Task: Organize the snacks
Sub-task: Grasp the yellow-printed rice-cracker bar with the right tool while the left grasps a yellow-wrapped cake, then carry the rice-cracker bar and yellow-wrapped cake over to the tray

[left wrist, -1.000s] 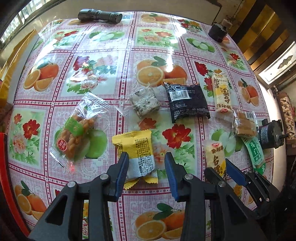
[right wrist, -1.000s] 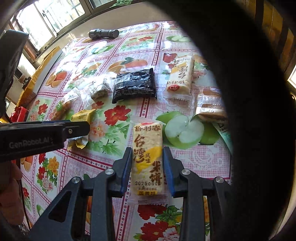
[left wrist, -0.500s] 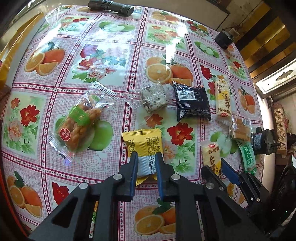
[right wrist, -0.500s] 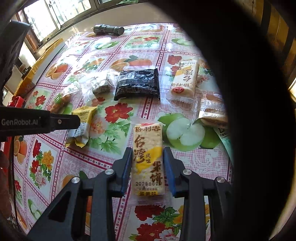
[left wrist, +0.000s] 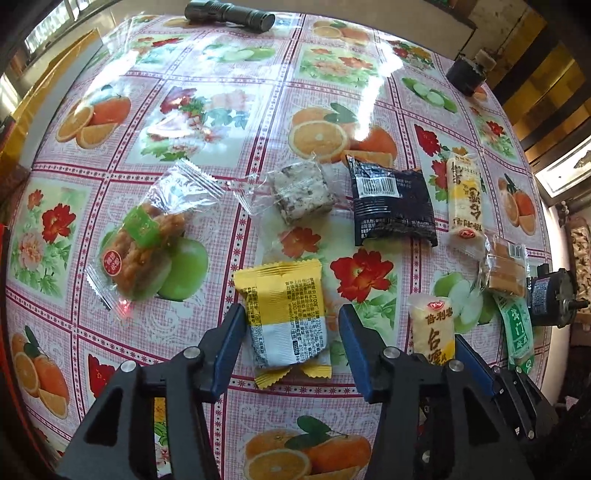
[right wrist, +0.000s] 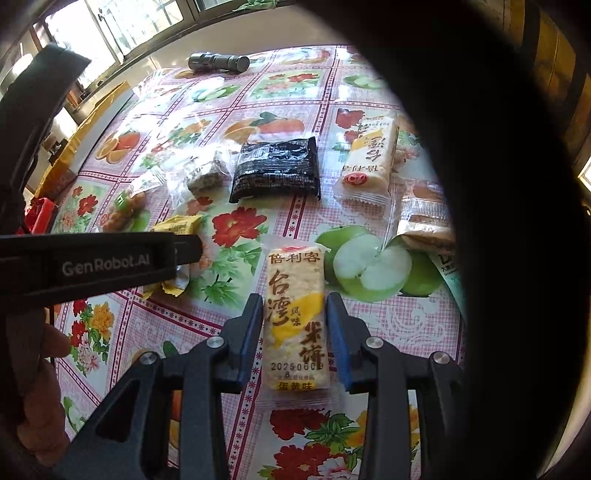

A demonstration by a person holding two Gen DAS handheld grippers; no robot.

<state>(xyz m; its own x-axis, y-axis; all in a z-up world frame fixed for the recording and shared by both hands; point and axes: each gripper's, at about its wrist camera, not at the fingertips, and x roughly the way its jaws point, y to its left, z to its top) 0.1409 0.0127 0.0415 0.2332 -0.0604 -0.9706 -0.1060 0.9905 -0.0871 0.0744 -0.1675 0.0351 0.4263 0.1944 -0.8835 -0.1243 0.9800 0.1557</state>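
Observation:
My left gripper (left wrist: 291, 325) is open, its jaws on either side of a yellow and white snack packet (left wrist: 286, 319) lying on the fruit-print tablecloth (left wrist: 221, 110). My right gripper (right wrist: 295, 314) is shut on a yellow and white rice cracker bar (right wrist: 295, 317), which also shows in the left wrist view (left wrist: 434, 332). Further off lie a clear bag of orange snacks (left wrist: 144, 243), a clear-wrapped grain square (left wrist: 301, 192), a black packet (left wrist: 391, 205) and a second rice cracker bar (left wrist: 465, 199).
A black flashlight (left wrist: 229, 14) lies at the table's far edge. A dark jar (left wrist: 467, 72) stands at the far right. A clear packet of brown biscuits (left wrist: 506, 271), a green packet (left wrist: 517, 332) and a small motor (left wrist: 550, 295) sit at the right edge.
My left gripper closed on the yellow packet half a second ago and has now opened wide again; the packet lies flat between the jaws. The right gripper still holds the rice cracker bar.

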